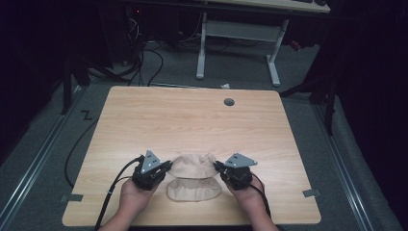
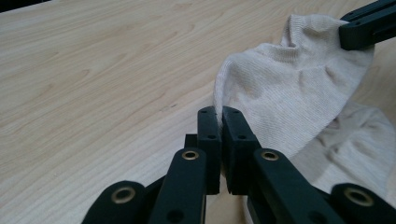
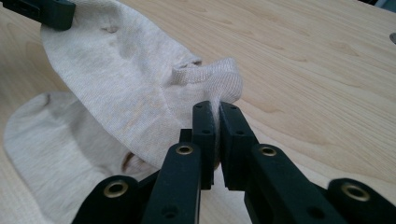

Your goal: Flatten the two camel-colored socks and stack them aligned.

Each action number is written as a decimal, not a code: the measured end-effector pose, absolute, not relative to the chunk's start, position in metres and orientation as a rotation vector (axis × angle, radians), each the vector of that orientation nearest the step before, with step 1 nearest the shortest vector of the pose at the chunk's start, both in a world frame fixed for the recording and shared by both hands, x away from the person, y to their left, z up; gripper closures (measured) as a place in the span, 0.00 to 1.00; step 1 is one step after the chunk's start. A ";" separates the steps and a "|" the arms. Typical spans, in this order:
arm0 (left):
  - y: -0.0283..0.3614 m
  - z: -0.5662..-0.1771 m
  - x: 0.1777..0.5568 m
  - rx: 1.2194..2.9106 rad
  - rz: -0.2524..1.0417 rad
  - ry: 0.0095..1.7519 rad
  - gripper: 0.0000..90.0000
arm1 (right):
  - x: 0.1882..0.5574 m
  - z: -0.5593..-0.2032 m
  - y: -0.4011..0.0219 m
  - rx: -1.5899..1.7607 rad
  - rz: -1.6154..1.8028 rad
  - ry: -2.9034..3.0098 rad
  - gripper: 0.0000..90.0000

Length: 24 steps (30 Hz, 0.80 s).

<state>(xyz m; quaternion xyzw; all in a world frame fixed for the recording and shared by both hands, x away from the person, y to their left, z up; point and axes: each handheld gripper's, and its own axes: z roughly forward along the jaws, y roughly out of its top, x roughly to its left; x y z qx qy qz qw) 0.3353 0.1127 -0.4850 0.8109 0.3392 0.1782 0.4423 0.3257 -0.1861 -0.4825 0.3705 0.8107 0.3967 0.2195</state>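
Holding one beige sock (image 1: pixel 192 165) stretched above the table's (image 1: pixel 192 120) near edge: left gripper (image 1: pixel 166 167) and right gripper (image 1: pixel 219 167) are each pinching an end. Second sock (image 1: pixel 192 188) is lying flat underneath; pairing looks unfinished.

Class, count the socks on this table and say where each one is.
2. One sock hangs stretched between the left gripper and right gripper, each shut on one end. The other sock lies flat on the table beneath it. None seems hidden.
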 end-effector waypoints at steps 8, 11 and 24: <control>0.109 -0.485 0.320 2.043 0.410 0.810 0.96 | 0.309 -0.484 -0.191 1.012 1.098 2.263 0.95; 0.110 -0.488 0.316 2.063 0.383 0.816 0.96 | 0.304 -0.486 -0.193 1.018 1.097 2.269 0.95; 0.108 -0.497 0.291 2.140 0.350 0.818 0.96 | 0.284 -0.497 -0.188 1.007 1.071 2.346 0.95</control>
